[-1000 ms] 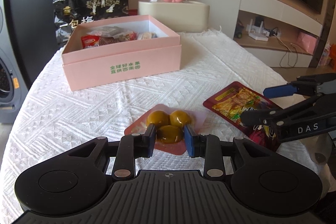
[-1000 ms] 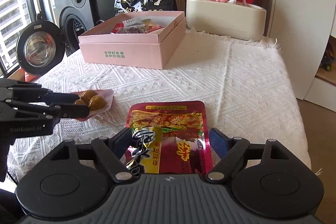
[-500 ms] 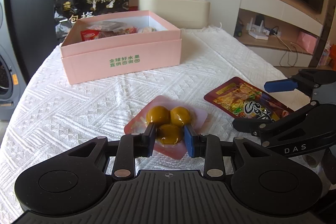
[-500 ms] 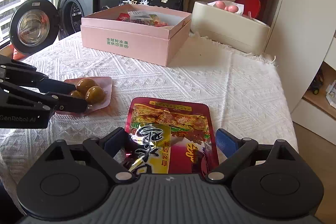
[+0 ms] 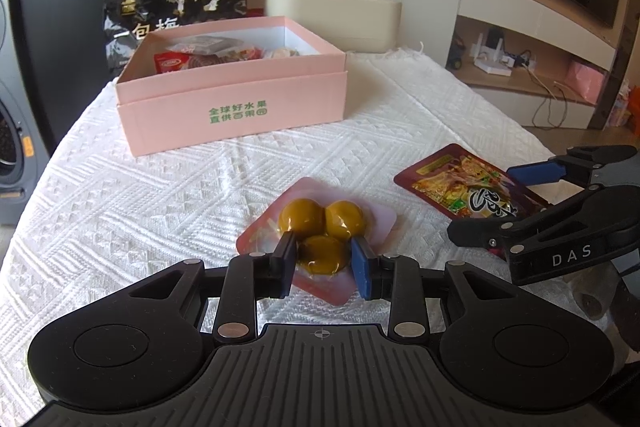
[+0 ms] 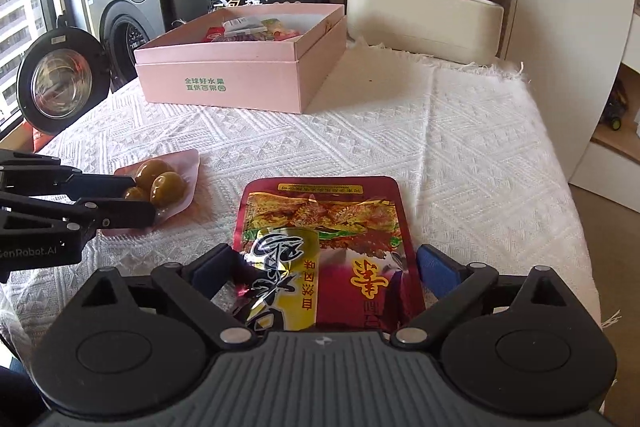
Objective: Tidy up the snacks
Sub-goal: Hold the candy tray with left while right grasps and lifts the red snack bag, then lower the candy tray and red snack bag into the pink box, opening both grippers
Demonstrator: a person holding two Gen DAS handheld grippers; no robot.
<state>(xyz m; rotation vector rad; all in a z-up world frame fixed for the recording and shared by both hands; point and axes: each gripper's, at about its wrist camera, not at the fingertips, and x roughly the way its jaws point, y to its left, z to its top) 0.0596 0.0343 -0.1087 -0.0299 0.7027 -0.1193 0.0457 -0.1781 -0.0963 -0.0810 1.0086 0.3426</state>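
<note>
A pink pack of three brown eggs (image 5: 320, 231) lies on the white tablecloth; it also shows in the right wrist view (image 6: 160, 187). My left gripper (image 5: 324, 259) is shut on its near egg. A dark red foil snack pouch (image 6: 324, 251) lies flat between the wide-open fingers of my right gripper (image 6: 324, 267); the pouch shows in the left wrist view (image 5: 460, 187) too. An open pink box (image 5: 232, 99) holding several snacks stands at the back; it also shows in the right wrist view (image 6: 240, 75).
A black snack bag (image 5: 176, 3) stands behind the box. A cream tissue box (image 5: 336, 15) sits at the back right. A washing machine (image 6: 132, 3) with an open door (image 6: 56, 83) stands left of the table. The table's right edge (image 6: 576, 227) is close.
Both grippers have risen and pulled back a little. The left stays shut on the egg pack and the right stays open around the pouch.
</note>
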